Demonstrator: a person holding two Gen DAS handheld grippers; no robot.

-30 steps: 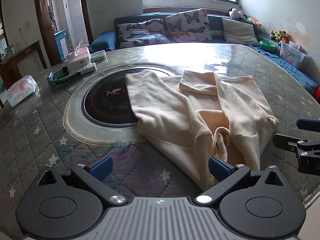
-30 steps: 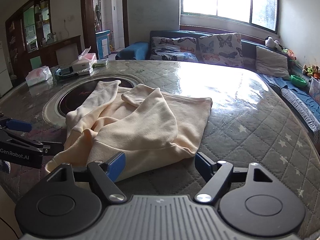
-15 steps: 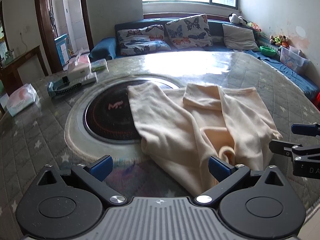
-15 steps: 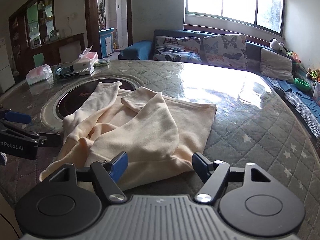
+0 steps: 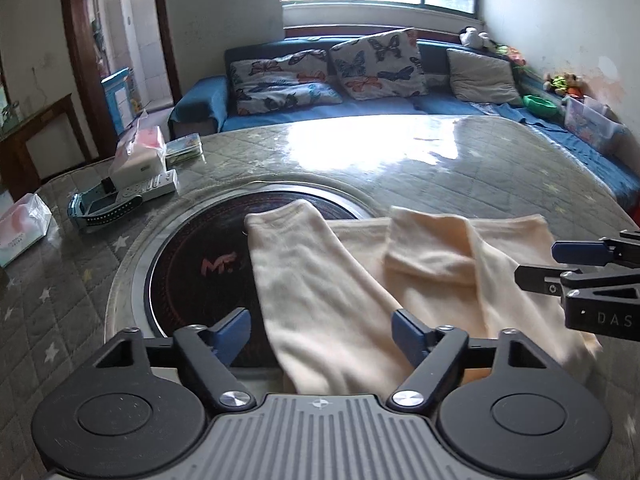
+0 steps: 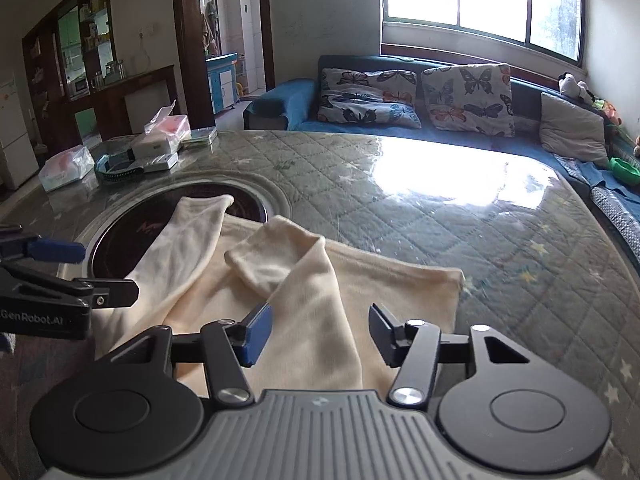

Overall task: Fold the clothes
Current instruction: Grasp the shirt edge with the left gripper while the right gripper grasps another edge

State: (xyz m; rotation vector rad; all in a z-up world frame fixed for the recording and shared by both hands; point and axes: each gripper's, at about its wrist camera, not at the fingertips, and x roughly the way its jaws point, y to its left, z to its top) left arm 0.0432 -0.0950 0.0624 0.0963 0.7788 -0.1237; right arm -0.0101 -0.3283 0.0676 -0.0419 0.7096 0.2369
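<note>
1. Both grippers have pushed forward over the garment since a second ago, and its near hem now slips under them.
2. Left gripper (image 5: 320, 330): jaws spread wide, nothing between them, poised over one sleeve.
3. Right gripper (image 6: 320, 332): jaws also spread apart, empty, above the other sleeve.
4. Cream garment (image 6: 304, 292) lies rumpled on the quilted table (image 6: 460, 208), both sleeves folded inward, one cuff overlapping the dark round inset (image 5: 192, 264).
5. Beyond, a tissue pack (image 5: 140, 152) sits near the table's far edge.
</note>
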